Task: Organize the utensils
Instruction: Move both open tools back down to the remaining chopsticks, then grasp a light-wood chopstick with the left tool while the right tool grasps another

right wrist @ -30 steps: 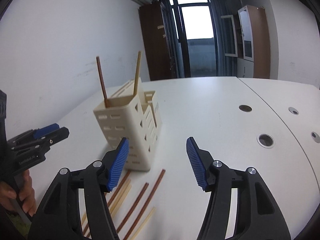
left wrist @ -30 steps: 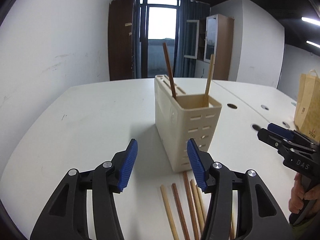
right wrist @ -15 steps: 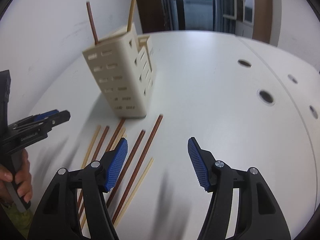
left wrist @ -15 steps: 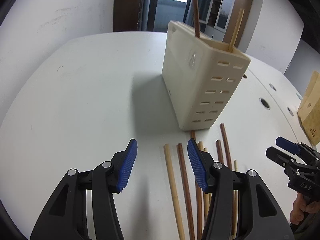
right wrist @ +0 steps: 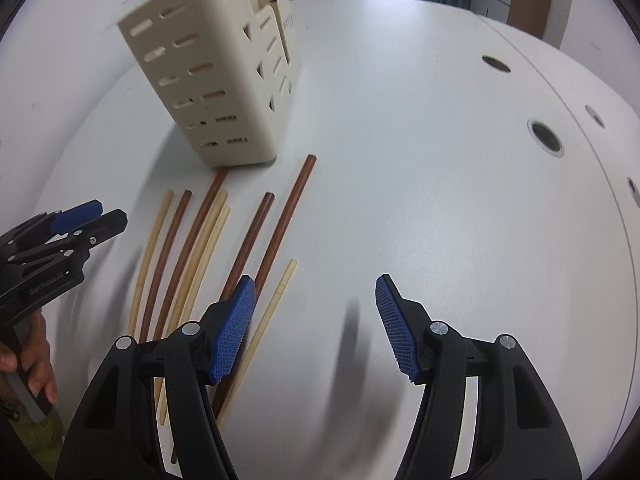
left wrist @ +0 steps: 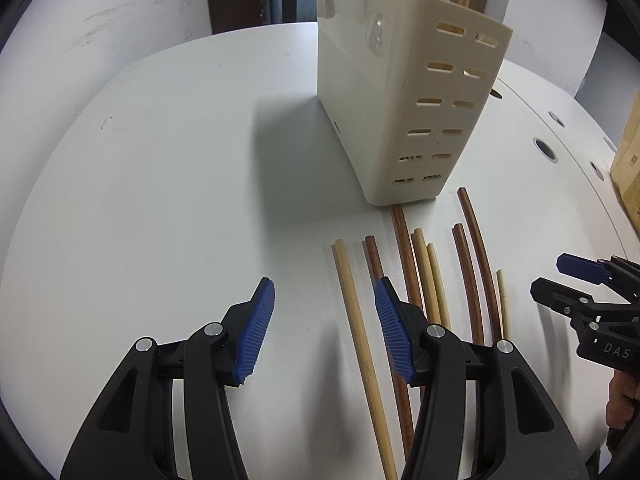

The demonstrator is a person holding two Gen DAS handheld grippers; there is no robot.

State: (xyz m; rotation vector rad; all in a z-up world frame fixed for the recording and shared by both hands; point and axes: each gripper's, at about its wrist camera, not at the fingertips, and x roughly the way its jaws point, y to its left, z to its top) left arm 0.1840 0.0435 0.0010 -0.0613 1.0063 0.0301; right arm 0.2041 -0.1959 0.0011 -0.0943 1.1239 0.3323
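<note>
Left tool (left wrist: 324, 330): blue-padded jaws apart, nothing between them but bare white counter (left wrist: 160, 184). Just ahead & right of it, a loose row of wooden chopsticks (left wrist: 404, 248) lies flat on the counter, pale & dark brown mixed, roughly parallel, pointing away from the tool. The leftmost pale chopstick (left wrist: 356, 320) runs between the jaws' line & the right pad; a dark brown chopstick (left wrist: 374, 254) passes under the right finger.

Beyond the sticks' far ends stands a cream plastic slotted utensil holder (left wrist: 404, 92), upright; one dark stick touches its base. Inside it: one dark brown stick & one pale stick, tops cut off by the frame edge. Which compartment: can't tell.

Right tool (right wrist: 314, 330): jaws apart, empty, over bare counter. Chopsticks are left of it & ahead; a short pale chopstick (right wrist: 276, 300) lies just beside its left pad. Holder (right wrist: 216, 80) far ahead-left w/ stepped compartments at the back.
</note>
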